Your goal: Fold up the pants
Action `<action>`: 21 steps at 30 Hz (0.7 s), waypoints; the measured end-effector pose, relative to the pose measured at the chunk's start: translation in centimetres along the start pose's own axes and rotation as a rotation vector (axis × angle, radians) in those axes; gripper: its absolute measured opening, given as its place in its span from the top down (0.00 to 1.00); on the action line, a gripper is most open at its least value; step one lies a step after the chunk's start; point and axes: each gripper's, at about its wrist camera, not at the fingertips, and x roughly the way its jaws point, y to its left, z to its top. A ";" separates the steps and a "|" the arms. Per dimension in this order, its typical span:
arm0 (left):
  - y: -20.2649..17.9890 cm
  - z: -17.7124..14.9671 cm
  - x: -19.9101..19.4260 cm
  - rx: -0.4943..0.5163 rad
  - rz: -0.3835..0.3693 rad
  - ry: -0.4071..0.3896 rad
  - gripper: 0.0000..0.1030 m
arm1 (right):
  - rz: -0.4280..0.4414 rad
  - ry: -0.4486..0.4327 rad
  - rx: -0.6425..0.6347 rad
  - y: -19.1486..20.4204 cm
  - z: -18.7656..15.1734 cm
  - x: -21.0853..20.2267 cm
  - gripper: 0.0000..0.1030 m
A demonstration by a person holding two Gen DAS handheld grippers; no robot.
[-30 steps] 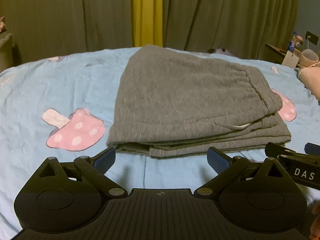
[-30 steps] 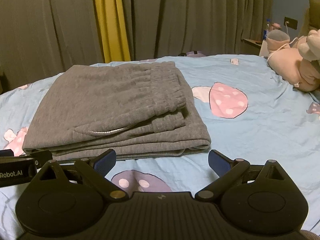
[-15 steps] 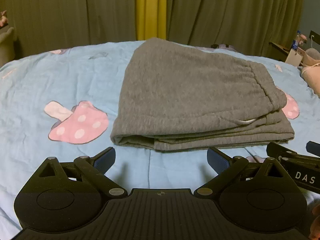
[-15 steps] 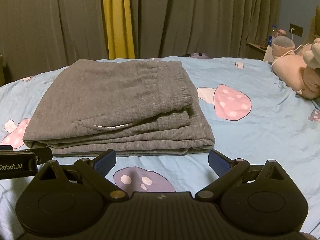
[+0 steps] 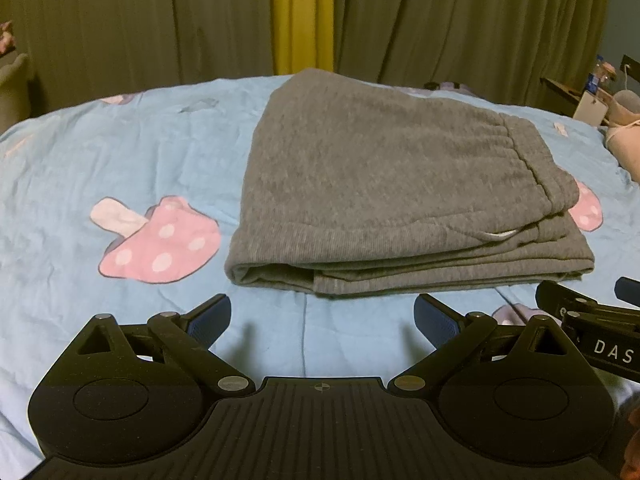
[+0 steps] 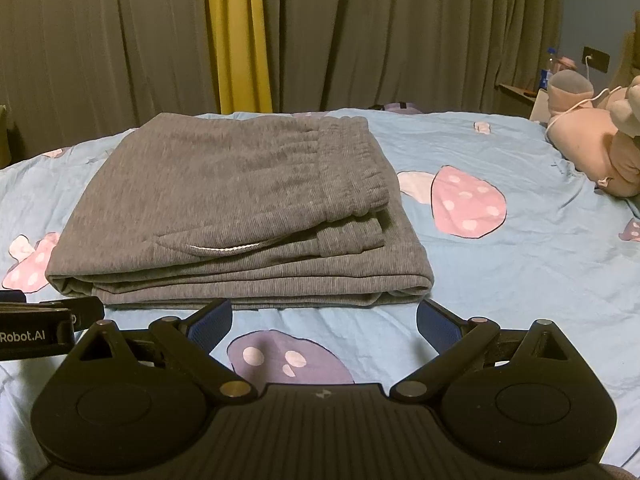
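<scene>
Grey pants (image 5: 384,184) folded on the bed (image 5: 120,152)

We hold the left claw (image 5: 322,316) and right claw (image 6: 324,320) wide apart, empty, near the stacked layers' front edge; elastic waistband on top, white drawstring showing.

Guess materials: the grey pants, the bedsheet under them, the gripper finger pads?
Grey pants: looks like a soft ribbed knit, matte, fine parallel ridges along the folded edges, gathered elastic waistband; likely cotton jersey or fleece. Bedsheet: thin woven fabric, matte, fine creases, printed mushrooms; probably cotton. Finger pads: blue, textured, probably rubber; black links beside them look like hard plastic.
</scene>
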 end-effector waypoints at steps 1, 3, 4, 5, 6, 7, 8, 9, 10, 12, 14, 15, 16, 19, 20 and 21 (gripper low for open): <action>0.0 0.0 0.0 0.001 -0.001 0.000 0.02 | 0.000 0.001 0.001 0.0 0.0 0.0 0.04; 0.0 -0.1 0.0 0.000 -0.003 0.003 0.02 | -0.002 0.001 0.002 0.0 0.0 0.0 0.04; 0.0 -0.1 0.0 -0.001 -0.004 0.004 0.02 | 0.000 0.001 0.001 0.0 0.0 0.0 0.04; 0.0 -0.1 0.0 -0.001 -0.004 0.004 0.02 | -0.001 0.002 0.001 0.0 0.0 0.0 0.04; 0.0 -0.1 0.0 -0.001 -0.003 0.004 0.02 | -0.003 0.003 0.001 0.0 -0.1 0.0 0.04; 0.0 -0.1 0.0 -0.001 -0.004 0.004 0.02 | -0.004 0.004 0.000 0.0 -0.1 0.1 0.04; 0.0 -0.1 0.0 -0.001 -0.004 0.005 0.02 | -0.003 0.005 0.000 0.0 -0.1 0.1 0.04; 0.0 -0.1 0.1 -0.001 -0.004 0.006 0.02 | -0.003 0.006 0.000 0.0 -0.1 0.1 0.04; 0.0 -0.1 0.1 -0.001 -0.005 0.007 0.02 | -0.004 0.005 0.000 0.0 -0.1 0.1 0.04; 0.0 -0.1 0.1 0.002 -0.005 0.008 0.02 | -0.002 0.007 0.001 0.0 -0.1 0.1 0.04; 0.0 -0.2 0.1 0.003 -0.006 0.009 0.02 | -0.004 0.007 0.003 0.0 -0.1 0.1 0.04; -0.1 -0.2 0.1 0.005 -0.007 0.009 0.02 | -0.004 0.007 0.003 0.0 -0.1 0.1 0.04; -0.1 -0.2 0.1 0.005 -0.007 0.009 0.02 | -0.003 0.008 0.004 0.0 -0.1 0.1 0.04; -0.1 -0.2 0.1 0.006 -0.008 0.012 0.02 | -0.007 0.008 0.004 0.0 -0.2 0.1 0.04; -0.1 -0.2 0.1 0.006 -0.009 0.012 0.02 | -0.006 0.009 0.004 0.0 -0.1 0.1 0.04; 0.0 -0.2 0.1 0.007 -0.009 0.012 0.02 | -0.006 0.009 0.004 -0.1 -0.2 0.1 0.04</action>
